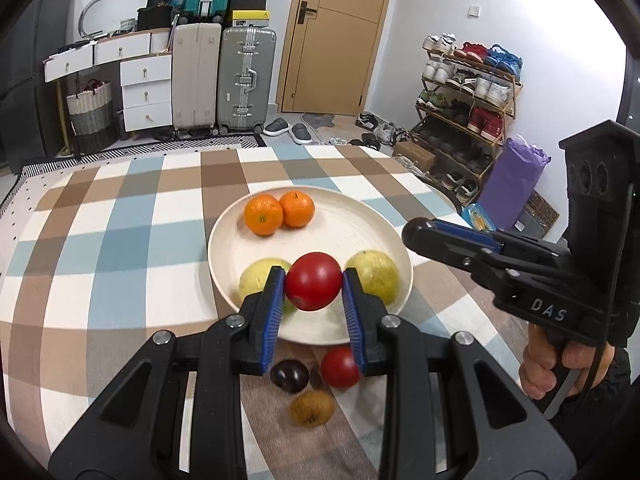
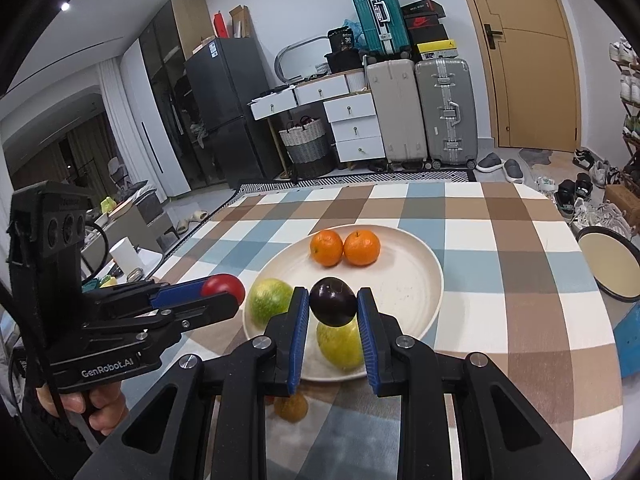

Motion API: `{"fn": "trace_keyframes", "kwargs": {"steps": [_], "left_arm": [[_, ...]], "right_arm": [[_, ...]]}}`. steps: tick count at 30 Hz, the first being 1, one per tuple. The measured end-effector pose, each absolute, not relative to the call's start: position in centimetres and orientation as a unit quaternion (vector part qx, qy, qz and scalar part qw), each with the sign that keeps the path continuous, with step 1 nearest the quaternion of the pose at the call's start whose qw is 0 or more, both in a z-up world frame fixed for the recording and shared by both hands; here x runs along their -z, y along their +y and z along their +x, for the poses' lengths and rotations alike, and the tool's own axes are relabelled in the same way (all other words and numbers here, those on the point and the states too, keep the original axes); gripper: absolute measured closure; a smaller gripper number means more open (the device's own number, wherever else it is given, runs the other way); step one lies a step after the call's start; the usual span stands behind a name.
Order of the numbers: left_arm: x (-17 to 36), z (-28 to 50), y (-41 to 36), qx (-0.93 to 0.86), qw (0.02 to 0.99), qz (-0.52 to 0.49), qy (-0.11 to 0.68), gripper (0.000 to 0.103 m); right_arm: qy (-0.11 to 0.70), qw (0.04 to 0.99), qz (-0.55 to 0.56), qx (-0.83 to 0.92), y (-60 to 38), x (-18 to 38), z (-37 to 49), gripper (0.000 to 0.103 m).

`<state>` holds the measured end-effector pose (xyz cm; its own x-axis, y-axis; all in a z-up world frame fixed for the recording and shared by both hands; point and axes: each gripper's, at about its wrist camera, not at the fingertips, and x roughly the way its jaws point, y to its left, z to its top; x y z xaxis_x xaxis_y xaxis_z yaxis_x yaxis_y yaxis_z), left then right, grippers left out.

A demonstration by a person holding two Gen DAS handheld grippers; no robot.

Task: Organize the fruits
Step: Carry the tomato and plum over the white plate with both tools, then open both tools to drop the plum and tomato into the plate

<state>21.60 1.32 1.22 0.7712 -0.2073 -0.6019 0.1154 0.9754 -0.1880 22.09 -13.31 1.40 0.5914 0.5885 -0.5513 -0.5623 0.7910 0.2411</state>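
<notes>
My left gripper (image 1: 313, 276) is shut on a red round fruit (image 1: 313, 281), held just above the near rim of the cream plate (image 1: 360, 224). Two oranges (image 1: 279, 213) sit at the plate's far side, and two yellow-green fruits (image 1: 374, 276) at its near side. My right gripper (image 2: 332, 294) is shut on a dark plum (image 2: 333, 307) over the near part of the plate (image 2: 416, 280). On the cloth in front of the plate lie another dark plum (image 1: 289, 376), a second red fruit (image 1: 340, 367) and a kiwi (image 1: 312, 407). Each view shows the other gripper from the side.
The checked tablecloth (image 1: 120, 240) covers the table. Its right edge (image 2: 600, 320) drops off beside a round dark-rimmed tray (image 2: 608, 264). A shoe rack (image 1: 468, 92), suitcases (image 1: 224, 76) and a door (image 1: 332, 32) stand well beyond the table.
</notes>
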Motion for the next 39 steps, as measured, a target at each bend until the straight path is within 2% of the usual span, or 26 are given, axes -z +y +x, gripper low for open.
{"fn": "trace_keyframes", "kwargs": {"steps": [16, 36, 38, 39], "left_arm": [[0.7, 25.5, 0.0, 0.092, 0.935, -0.061, 0.337, 0.077], [2.3, 25.6, -0.8, 0.090, 0.931, -0.040, 0.352, 0.077], [2.3, 25.6, -0.8, 0.090, 0.931, -0.039, 0.351, 0.077], [2.2, 25.6, -0.8, 0.090, 0.931, -0.039, 0.351, 0.077]], "right_arm": [[0.322, 0.900, 0.036, -0.290, -13.8, 0.2, 24.9, 0.078], [0.359, 0.895, 0.027, -0.264, -13.8, 2.5, 26.4, 0.078], [0.358, 0.896, 0.026, -0.261, -13.8, 2.5, 26.3, 0.077], [0.358, 0.896, 0.027, -0.261, -13.8, 2.4, 26.3, 0.072]]}}
